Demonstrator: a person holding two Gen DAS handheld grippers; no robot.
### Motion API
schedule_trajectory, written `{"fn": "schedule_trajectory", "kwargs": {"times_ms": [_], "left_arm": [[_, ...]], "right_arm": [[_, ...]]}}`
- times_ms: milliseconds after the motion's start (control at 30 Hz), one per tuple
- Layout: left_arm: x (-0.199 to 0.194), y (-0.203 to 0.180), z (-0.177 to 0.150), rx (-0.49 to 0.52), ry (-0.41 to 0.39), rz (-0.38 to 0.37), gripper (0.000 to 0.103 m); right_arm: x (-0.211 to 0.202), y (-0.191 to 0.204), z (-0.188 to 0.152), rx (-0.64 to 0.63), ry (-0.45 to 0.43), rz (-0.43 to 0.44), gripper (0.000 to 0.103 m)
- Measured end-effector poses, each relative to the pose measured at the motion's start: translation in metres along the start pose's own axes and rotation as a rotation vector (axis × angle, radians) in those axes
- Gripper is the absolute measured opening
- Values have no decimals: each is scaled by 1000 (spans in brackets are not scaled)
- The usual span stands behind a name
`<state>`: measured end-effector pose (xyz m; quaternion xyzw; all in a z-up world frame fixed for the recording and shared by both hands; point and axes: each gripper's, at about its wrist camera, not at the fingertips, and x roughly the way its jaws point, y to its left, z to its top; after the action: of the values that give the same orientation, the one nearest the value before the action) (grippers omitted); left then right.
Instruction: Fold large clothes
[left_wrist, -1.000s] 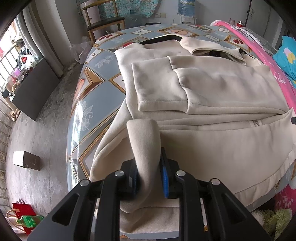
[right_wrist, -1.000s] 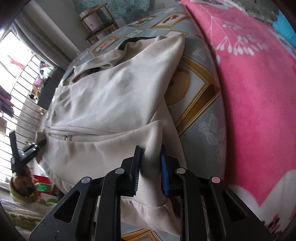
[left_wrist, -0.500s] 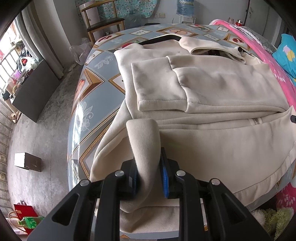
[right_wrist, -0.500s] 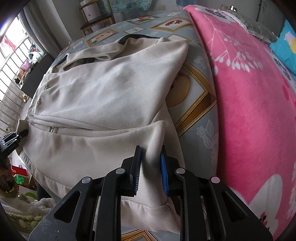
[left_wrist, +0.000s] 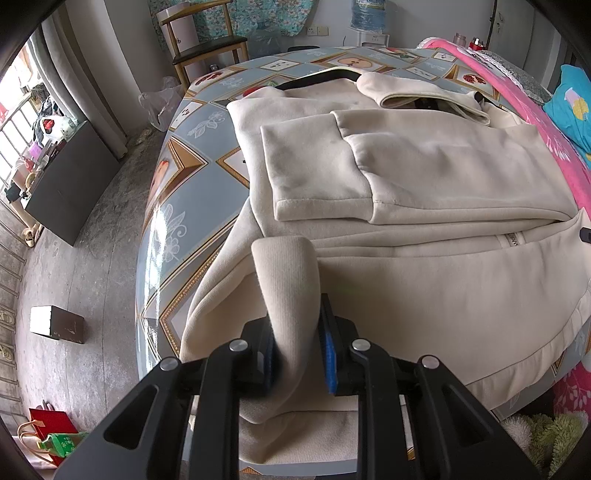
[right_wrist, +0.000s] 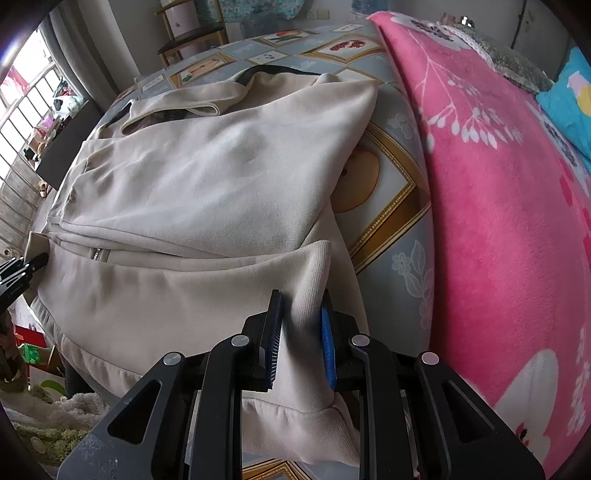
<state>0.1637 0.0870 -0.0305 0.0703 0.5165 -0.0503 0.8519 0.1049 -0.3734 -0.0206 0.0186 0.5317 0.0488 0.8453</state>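
A cream zip-up jacket (left_wrist: 424, 177) lies spread on a table with a patterned blue-and-gold cloth (left_wrist: 192, 195), its sleeves folded in over the chest. My left gripper (left_wrist: 295, 343) is shut on the ribbed hem at the jacket's near left corner, which stands up in a fold between the pads. In the right wrist view the same jacket (right_wrist: 207, 184) fills the left half, and my right gripper (right_wrist: 301, 339) is shut on the ribbed hem at the near right corner. The left gripper's tip (right_wrist: 22, 269) shows at that view's left edge.
A pink floral blanket (right_wrist: 498, 206) covers the bed along the table's right side. A wooden chair (left_wrist: 207, 48) stands beyond the table's far end. On the floor to the left are a dark cabinet (left_wrist: 70, 181), a small box (left_wrist: 55, 325) and a red bag (left_wrist: 48, 432).
The right gripper has swung and rolled a little while keeping its hold on the hem, so the jacket sits more squarely in its view. The left gripper has stayed put.
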Motion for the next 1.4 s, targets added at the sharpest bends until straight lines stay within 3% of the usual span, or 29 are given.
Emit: {"fn": "schedule_trajectory", "kwargs": {"times_ms": [467,800,967,1133,1400], "left_arm": [[0,0,0,2,-3,3,19],[-1,-2,-1,9,-10,10,19],[-2,-2,-2,12,-24,14,19],[-11,-1,-10,14,-72,6,11],[-49,1,-34,10,-154,-29,7]], "right_arm": [[0,0,-1,-4,-7,-12,18],[-9,10,-6,-27,-45,-73,7],[-22,16,-13,-24,-86,-92,5],[-41,21,-23,-6,-141,-102,5],[-78,28,-52,15,-249,-106,5]]}}
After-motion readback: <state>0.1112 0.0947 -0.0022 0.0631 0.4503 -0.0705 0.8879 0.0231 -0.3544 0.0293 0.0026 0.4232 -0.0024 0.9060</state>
